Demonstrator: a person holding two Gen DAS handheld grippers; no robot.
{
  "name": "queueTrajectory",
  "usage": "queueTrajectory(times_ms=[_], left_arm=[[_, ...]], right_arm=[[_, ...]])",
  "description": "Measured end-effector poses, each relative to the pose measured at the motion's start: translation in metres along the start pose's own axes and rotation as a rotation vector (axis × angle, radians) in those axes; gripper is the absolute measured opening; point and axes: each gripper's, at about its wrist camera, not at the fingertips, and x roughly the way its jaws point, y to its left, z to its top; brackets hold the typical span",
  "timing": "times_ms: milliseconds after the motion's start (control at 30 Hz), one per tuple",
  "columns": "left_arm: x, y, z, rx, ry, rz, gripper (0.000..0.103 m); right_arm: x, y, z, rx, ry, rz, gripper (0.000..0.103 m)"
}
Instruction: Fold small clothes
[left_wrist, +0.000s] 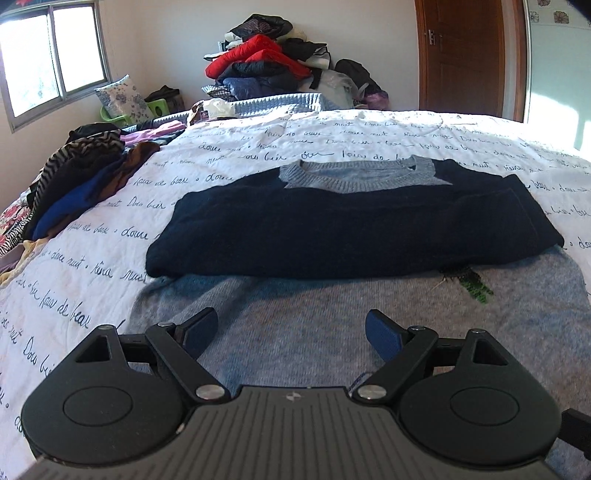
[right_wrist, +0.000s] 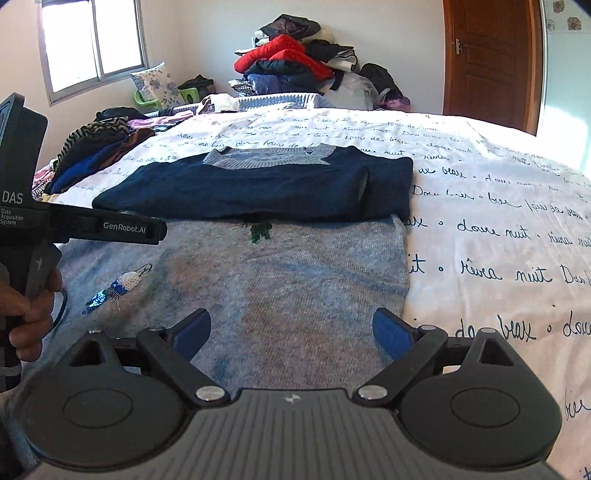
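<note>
A grey and navy knit sweater lies flat on the bed. Its navy sleeves (left_wrist: 351, 232) are folded across the chest below the grey collar (left_wrist: 354, 175). The grey lower body (left_wrist: 332, 325) with sequin motifs spreads toward me. My left gripper (left_wrist: 291, 332) is open and empty, just above the grey hem area. My right gripper (right_wrist: 291, 332) is open and empty over the right half of the grey body (right_wrist: 295, 273). The navy sleeves also show in the right wrist view (right_wrist: 258, 192). The left gripper's body (right_wrist: 92, 227) shows at the left of the right wrist view.
The sweater lies on a white bedspread (left_wrist: 92, 258) with script print. A heap of loose clothes (left_wrist: 77, 177) lies at the bed's left edge. A tall pile of clothes (left_wrist: 273, 62) stands behind the bed. A brown door (left_wrist: 461, 55) is at the back right.
</note>
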Motion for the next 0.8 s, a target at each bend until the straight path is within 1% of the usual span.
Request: queueTrajectory(times_ms=[233,400,500,700,800], left_arm=[[-0.017,0.013,-0.019,-0.015,0.013,0.025,0.086],[-0.034,0.029,-0.042,0.036,-0.021,0.092,0.086],[-0.046,0.046,-0.058,0.041,-0.035,0.132,0.086],[-0.07,0.091,-0.08,-0.006,-0.035,0.208,0.086],[-0.082,0.107,-0.088,-0.025,-0.025,0.22,0.086]], right_arm=[[-0.016,0.004,-0.012,-0.022,0.01,-0.01,0.095],[-0.029,0.004,-0.025,-0.034,0.017,-0.024,0.095],[-0.035,0.003,-0.032,-0.034,0.019,-0.028,0.095],[-0.046,0.007,-0.04,-0.035,0.012,-0.016,0.095],[-0.049,0.01,-0.045,-0.029,0.019,-0.007,0.095]])
